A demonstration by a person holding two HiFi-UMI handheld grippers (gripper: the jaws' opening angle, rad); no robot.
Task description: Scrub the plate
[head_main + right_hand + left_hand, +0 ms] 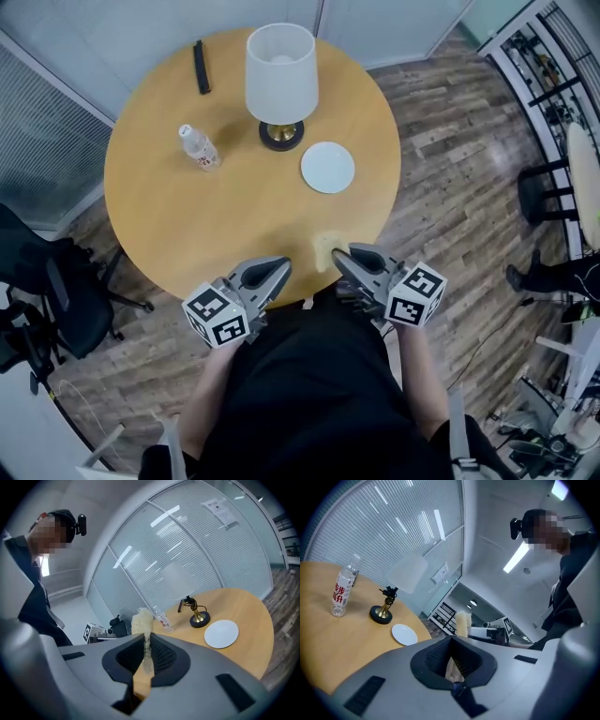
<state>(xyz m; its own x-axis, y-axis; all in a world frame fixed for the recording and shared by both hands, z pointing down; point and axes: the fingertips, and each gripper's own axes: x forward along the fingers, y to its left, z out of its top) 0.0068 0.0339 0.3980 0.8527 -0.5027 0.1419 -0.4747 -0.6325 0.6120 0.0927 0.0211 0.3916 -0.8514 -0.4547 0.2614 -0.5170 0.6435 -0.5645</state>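
Round and wooden, the table [187, 225] carries the white plate [327, 167] on its right half, flat and bare, just beside the brass foot of a lamp [281, 72] with a white shade. Nothing touches the plate, and both grippers are well apart from it, at the near edge of the table in front of the person. The right gripper [339, 255] is clamped on a pale yellow scrub pad [324, 249], which stands up between its jaws with its fuzzy end poking out past the tips (the right gripper view shows this best). The left gripper [281, 267] hangs beside it with its jaws together, and nothing shows between them. Farther out on the table, a clear water bottle [199, 147] with a red label stands to the left of the lamp, and a slim black bar [201, 67] lies near the far edge. A plank floor [450, 141] surrounds the table, with a black office chair [47, 291] at the left.
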